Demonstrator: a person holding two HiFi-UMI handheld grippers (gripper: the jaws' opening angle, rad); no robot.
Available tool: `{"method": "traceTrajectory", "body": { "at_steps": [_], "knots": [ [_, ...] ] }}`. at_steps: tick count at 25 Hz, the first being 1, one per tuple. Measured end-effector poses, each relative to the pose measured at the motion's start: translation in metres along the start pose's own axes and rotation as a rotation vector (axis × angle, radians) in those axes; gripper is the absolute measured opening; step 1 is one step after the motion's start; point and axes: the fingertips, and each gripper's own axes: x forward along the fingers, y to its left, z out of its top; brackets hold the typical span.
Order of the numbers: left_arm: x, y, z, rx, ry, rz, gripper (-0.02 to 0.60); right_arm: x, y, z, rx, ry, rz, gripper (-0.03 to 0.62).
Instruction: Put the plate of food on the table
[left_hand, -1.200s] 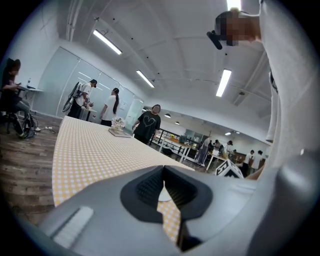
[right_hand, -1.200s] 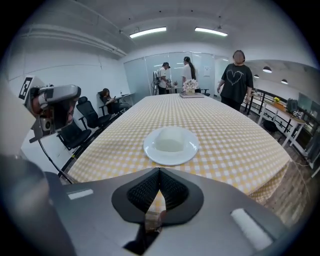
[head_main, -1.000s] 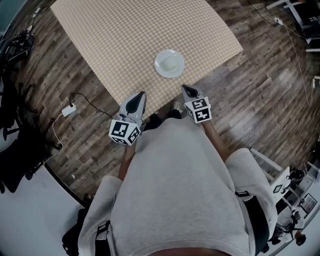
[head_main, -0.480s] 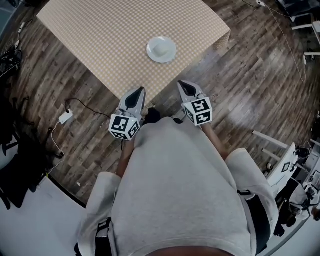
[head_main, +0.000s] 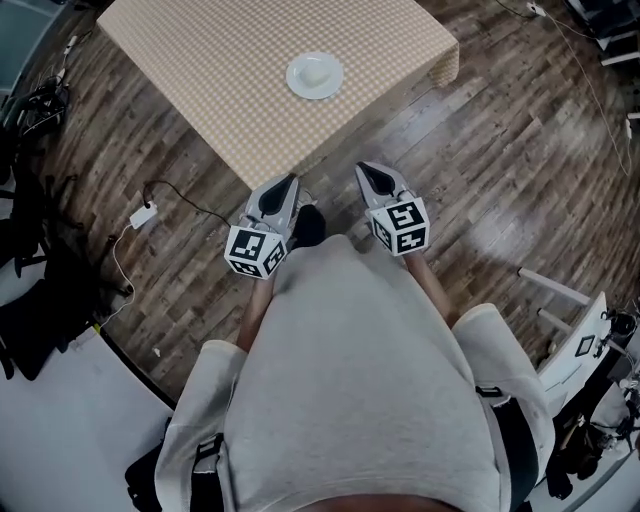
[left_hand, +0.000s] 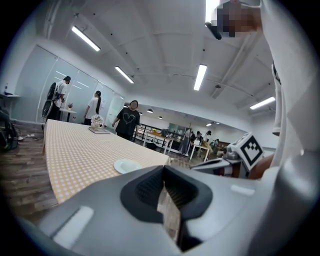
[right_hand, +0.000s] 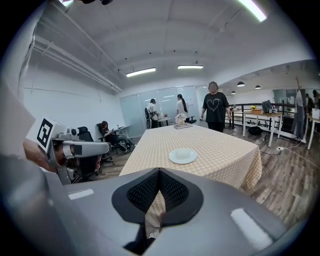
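A white plate (head_main: 314, 75) with pale food rests on the table (head_main: 220, 60), which wears a tan checked cloth. Both grippers hang in front of the person's body, over the wooden floor and short of the table's near edge. The left gripper (head_main: 283, 186) is shut with nothing in it, and so is the right gripper (head_main: 369, 173). Seen from the left gripper (left_hand: 162, 186), the plate (left_hand: 127, 165) lies ahead near the table corner. Over the closed right gripper (right_hand: 159, 189) the plate (right_hand: 182, 155) also shows, well beyond reach.
A white charger (head_main: 144, 216) with a black cable lies on the floor left of the table. Dark gear (head_main: 30, 300) sits at the far left, white furniture (head_main: 575, 340) at the right. A person in a black shirt (right_hand: 214, 112) stands at the table's far end.
The table and plate have slid toward the top of the head view. The grippers, which were over the table's edge, now hang over the floor. Both stay shut.
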Motion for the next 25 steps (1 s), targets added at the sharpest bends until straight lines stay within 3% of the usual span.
{"method": "traceTrajectory", "body": {
  "at_steps": [7,13,25],
  "knots": [
    [-0.032,-0.085,-0.030,0.067,0.008,0.020,0.009,-0.080,0.014,-0.035,-0.010,-0.069,0.037,-0.003],
    [-0.061,-0.132,-0.043,0.084,0.019,0.023,0.009,-0.127,0.042,-0.051,-0.011,-0.099,0.070,-0.003],
    [-0.113,-0.148,-0.047,0.085,-0.010,0.036,0.009,-0.154,0.096,-0.053,-0.020,-0.103,0.083,-0.003]
  ]
}}
